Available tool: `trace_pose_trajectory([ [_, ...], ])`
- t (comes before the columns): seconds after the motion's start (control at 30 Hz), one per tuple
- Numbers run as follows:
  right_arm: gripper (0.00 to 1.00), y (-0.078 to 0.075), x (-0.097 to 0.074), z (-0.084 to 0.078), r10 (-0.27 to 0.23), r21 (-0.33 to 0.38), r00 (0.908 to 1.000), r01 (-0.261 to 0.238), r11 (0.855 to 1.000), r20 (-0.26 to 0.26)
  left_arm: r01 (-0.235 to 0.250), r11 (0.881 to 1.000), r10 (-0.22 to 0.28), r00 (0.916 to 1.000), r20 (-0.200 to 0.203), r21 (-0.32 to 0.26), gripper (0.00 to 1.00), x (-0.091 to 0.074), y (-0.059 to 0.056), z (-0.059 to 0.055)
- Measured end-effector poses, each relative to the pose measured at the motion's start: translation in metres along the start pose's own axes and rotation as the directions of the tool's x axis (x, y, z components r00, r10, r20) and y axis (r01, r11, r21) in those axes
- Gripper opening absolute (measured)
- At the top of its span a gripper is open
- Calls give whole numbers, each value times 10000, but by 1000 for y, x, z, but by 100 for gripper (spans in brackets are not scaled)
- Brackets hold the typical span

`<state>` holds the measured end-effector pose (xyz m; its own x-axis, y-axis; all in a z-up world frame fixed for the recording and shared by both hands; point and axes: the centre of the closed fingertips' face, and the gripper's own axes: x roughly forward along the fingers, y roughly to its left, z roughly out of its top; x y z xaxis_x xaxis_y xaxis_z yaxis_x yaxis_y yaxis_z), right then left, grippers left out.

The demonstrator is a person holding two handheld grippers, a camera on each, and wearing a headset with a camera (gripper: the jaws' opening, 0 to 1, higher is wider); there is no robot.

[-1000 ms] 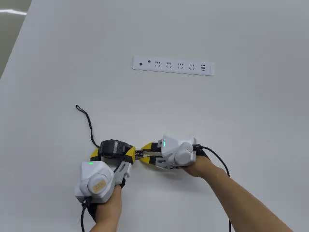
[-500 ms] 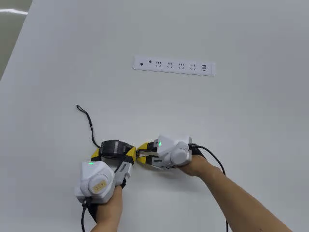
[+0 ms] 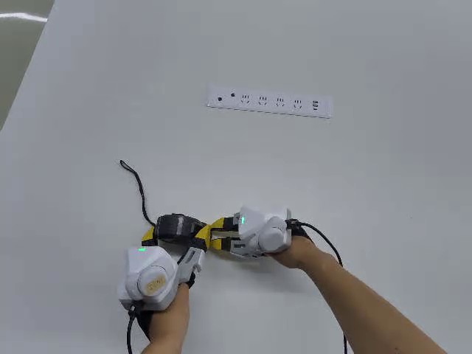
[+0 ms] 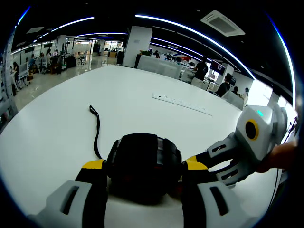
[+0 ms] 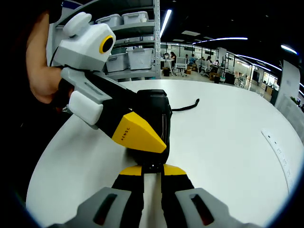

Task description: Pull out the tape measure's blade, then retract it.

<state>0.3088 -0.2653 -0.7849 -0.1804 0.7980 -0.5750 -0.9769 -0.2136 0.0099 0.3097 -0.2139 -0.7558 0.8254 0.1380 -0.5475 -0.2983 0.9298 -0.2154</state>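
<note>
The black tape measure point(image 3: 177, 223) lies on the white table point(image 3: 354, 169), and its case point(image 4: 145, 154) sits between the yellow-tipped jaws of my left gripper point(image 3: 174, 237) point(image 4: 145, 176), which is shut on it. A black wrist strap point(image 3: 136, 188) trails from the case toward the back left. My right gripper point(image 3: 212, 234) comes in from the right. Its jaws point(image 5: 153, 170) are shut on the blade's end right at the mouth of the case point(image 5: 152, 118). Almost no blade shows between them. One yellow finger point(image 5: 137, 133) of the left gripper lies across the case's side.
A white power strip point(image 3: 269, 102) lies flat at the back of the table, well away from both grippers. A black cable point(image 3: 324, 247) runs back from the right gripper along the forearm. The table's left edge point(image 3: 22, 81) is at the far left.
My right gripper has moved left toward the case, and the short stretch of blade between them has closed up. The left gripper and the case have stayed put.
</note>
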Motion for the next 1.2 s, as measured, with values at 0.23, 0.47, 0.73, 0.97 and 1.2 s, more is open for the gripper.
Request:
trace_pose_trajectory([
  [0.23,11,-1,1,-1,-38,77,10000,38,10000,-6,-19,10000,18,10000,21,79,61,1,-1,0],
  [0.47,12,-2,1,-1,-100,-32,9999,100,9999,-31,-70,9999,70,10000,22,105,62,2,0,0],
  [0.73,13,-2,1,-1,-158,-107,9999,157,9998,-47,-68,9999,68,10000,16,153,62,-1,-1,1],
  [0.97,15,-1,1,0,-199,-42,9998,199,9998,-96,97,9995,-96,10000,-26,305,66,-2,-4,1],
  [1.2,18,-2,-3,3,-375,-9,9992,375,9993,-99,238,9985,-234,9997,-76,487,66,-5,-3,1],
])
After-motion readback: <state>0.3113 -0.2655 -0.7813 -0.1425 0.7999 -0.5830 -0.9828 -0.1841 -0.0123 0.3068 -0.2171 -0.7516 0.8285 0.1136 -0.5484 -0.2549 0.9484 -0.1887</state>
